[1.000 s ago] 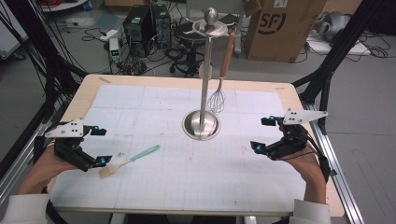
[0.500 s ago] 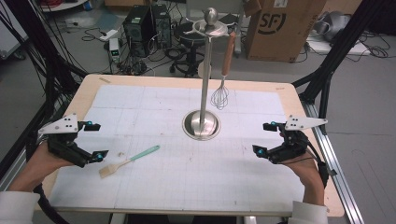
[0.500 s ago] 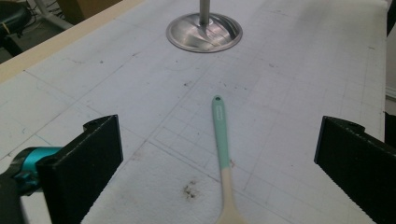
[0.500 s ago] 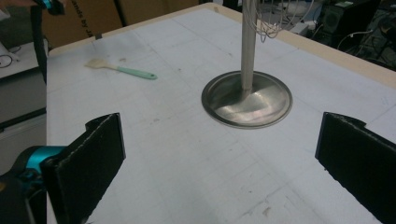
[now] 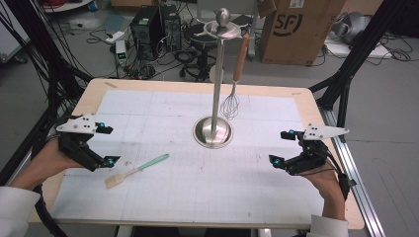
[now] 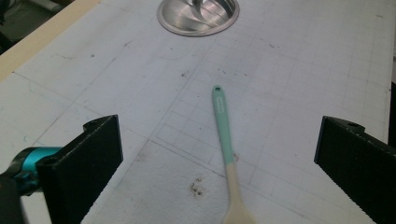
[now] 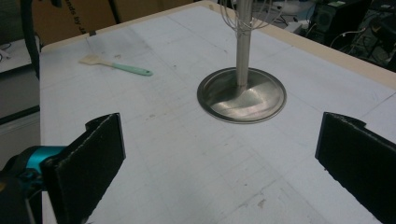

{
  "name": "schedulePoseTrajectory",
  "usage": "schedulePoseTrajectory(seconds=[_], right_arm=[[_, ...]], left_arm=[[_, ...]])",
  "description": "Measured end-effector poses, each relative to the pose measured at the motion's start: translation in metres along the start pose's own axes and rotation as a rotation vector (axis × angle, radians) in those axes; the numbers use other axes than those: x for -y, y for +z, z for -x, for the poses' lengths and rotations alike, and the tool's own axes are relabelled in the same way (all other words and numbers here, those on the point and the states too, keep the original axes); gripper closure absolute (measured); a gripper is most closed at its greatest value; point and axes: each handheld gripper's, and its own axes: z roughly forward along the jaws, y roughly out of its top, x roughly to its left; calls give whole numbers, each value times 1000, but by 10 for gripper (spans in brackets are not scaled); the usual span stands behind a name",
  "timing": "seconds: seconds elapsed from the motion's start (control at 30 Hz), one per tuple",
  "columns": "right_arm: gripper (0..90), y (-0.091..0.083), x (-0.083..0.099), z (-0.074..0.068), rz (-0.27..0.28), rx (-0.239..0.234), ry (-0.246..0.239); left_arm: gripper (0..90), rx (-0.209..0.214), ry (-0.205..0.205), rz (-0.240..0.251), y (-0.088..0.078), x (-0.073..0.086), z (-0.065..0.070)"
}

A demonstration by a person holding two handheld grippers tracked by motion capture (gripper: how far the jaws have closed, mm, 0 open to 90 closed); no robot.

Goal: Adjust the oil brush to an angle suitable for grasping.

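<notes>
A small brush [image 5: 136, 170] with a teal handle and pale bristles lies flat on the white gridded mat, left of centre. In the left gripper view the brush [image 6: 225, 140] lies between and beyond the jaws, handle pointing away. My left gripper [image 5: 106, 146] hovers open just left of the brush, holding nothing. A steel stand [image 5: 213, 131] with a round base rises at mid-table, and a wire whisk [image 5: 231, 101] with a wooden handle hangs from its top. My right gripper [image 5: 280, 148] is open over the right side of the mat, apart from the stand [image 7: 241, 93].
The mat covers a wooden table [image 5: 94, 96] with bare edges all round. Black frame struts [image 5: 346, 74] stand at both sides. A cardboard box [image 5: 291, 29], computer towers and cables sit on the floor behind the table.
Both grippers drifted slightly outward and toward the near edge. The left one has backed a little away from the brush. The brush, stand and whisk have not moved.
</notes>
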Motion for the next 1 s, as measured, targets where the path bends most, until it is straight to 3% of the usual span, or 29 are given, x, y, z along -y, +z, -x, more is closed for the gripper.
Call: schedulePoseTrajectory(seconds=[0.13,0.27,0.37,0.43,0.77,1.0], right_arm=[[0,-1,0,0,3,2,-6],[0,-1,0,-1,9,13,-13],[0,-2,0,-2,16,14,-14],[0,-1,0,-4,14,9,-22],[0,1,-4,-6,18,1,-37],[0,1,-4,-7,8,-5,-35]], left_arm=[[17,7,42,-69,6,-11,-1],[17,12,64,-97,8,-21,0],[16,9,95,-147,10,-27,-1],[17,14,85,-155,13,-30,0],[17,44,124,-246,27,-41,5],[16,56,115,-278,34,-42,4]])
